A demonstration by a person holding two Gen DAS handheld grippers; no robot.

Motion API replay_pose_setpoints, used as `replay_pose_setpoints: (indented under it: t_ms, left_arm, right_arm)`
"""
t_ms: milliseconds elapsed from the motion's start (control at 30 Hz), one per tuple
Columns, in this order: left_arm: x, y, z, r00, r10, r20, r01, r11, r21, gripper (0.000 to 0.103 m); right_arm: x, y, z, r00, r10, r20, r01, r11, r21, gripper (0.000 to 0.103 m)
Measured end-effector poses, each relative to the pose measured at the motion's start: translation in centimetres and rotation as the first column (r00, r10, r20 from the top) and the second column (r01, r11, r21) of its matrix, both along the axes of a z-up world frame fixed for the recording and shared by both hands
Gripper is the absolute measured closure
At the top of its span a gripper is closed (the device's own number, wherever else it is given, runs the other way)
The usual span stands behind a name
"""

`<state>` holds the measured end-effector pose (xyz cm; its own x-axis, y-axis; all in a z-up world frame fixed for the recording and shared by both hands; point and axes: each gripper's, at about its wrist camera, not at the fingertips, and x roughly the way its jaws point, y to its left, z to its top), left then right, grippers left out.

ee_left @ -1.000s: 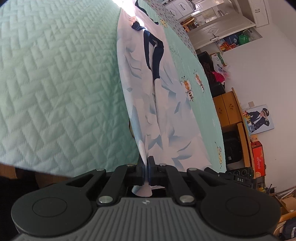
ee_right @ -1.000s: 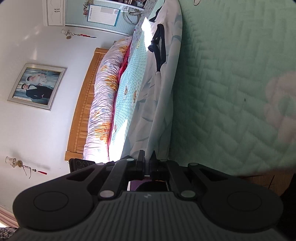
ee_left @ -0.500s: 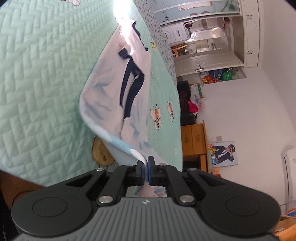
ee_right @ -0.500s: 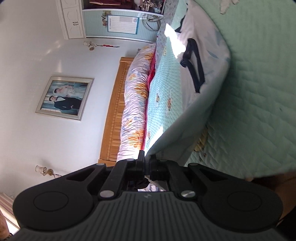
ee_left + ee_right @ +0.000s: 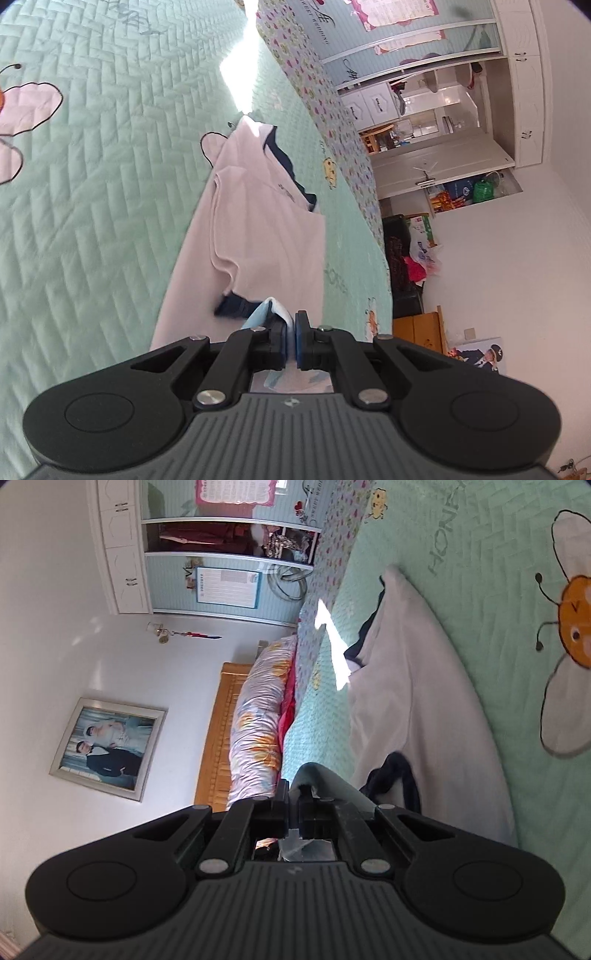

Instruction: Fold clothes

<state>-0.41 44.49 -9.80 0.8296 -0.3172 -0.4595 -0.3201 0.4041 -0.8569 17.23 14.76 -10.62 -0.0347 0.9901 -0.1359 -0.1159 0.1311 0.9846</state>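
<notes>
A pale, floral-print garment (image 5: 258, 236) with navy trim lies folded over on the mint-green quilted bedspread (image 5: 92, 184), its plain inner side up. My left gripper (image 5: 290, 334) is shut on the garment's near edge, a light blue fold bunched at its pads. In the right wrist view the same garment (image 5: 413, 701) stretches away across the bedspread (image 5: 498, 590), and my right gripper (image 5: 294, 803) is shut on another part of its near edge, beside a dark navy loop (image 5: 399, 775).
A rolled floral duvet (image 5: 258, 716) lies against the wooden headboard (image 5: 218, 734). A framed photo (image 5: 107, 749) hangs on the wall. White wardrobes (image 5: 436, 103), a dark chair with clutter (image 5: 402, 258) and a wooden cabinet (image 5: 421, 328) stand past the bed.
Both grippers have carried the garment's hanging edge up from the bed's side and across over the bed, folding the garment over itself so its plain inner side now faces up.
</notes>
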Motion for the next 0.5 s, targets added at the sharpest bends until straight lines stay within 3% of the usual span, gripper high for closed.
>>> replay_pose_setpoints:
  t_ms: [67,133,167,200,233,300,367,500]
  left_arm:
    - [1.6,1.3,-2.0,0.998,0.031,-0.047,-0.032,0.999,-0.007,0.100]
    - [3.0,2.7,-4.3,0.995,0.041,-0.094,-0.047,0.997,-0.063,0.097]
    - [3.2,3.2,-5.1,0.994,0.042,-0.101,-0.053,0.993,-0.109,0.088]
    - [3.3,3.6,-5.6,0.994,0.045,-0.101,-0.059,0.988,-0.144,0.070]
    - [3.1,3.8,-5.8,0.995,0.050,-0.088,-0.065,0.983,-0.172,0.061]
    - [2.2,4.2,-5.2,0.997,0.067,-0.025,-0.070,0.976,-0.205,0.039]
    - [2.0,4.3,-4.4,0.999,0.054,0.009,-0.051,0.975,-0.216,0.032]
    - [2.3,4.2,-2.9,0.998,0.046,0.038,-0.036,0.973,-0.230,0.031]
  right_arm:
    - [1.7,1.6,-2.3,1.000,-0.011,-0.024,0.009,0.998,-0.060,0.099]
    - [2.7,2.4,-4.6,0.997,-0.017,-0.073,0.010,0.996,-0.090,0.095]
    - [3.1,2.4,-5.4,0.994,-0.036,-0.107,0.026,0.995,-0.092,0.092]
    - [3.3,2.2,-5.9,0.990,-0.048,-0.131,0.037,0.996,-0.079,0.086]
    - [3.4,2.1,-6.1,0.988,-0.050,-0.147,0.043,0.998,-0.049,0.070]
    - [3.4,1.8,-5.7,0.987,-0.053,-0.150,0.053,0.999,0.001,0.054]
    - [3.3,1.8,-5.0,0.988,-0.041,-0.152,0.046,0.998,0.031,0.053]
    - [3.5,2.3,-4.0,0.986,-0.057,-0.155,0.065,0.997,0.048,0.051]
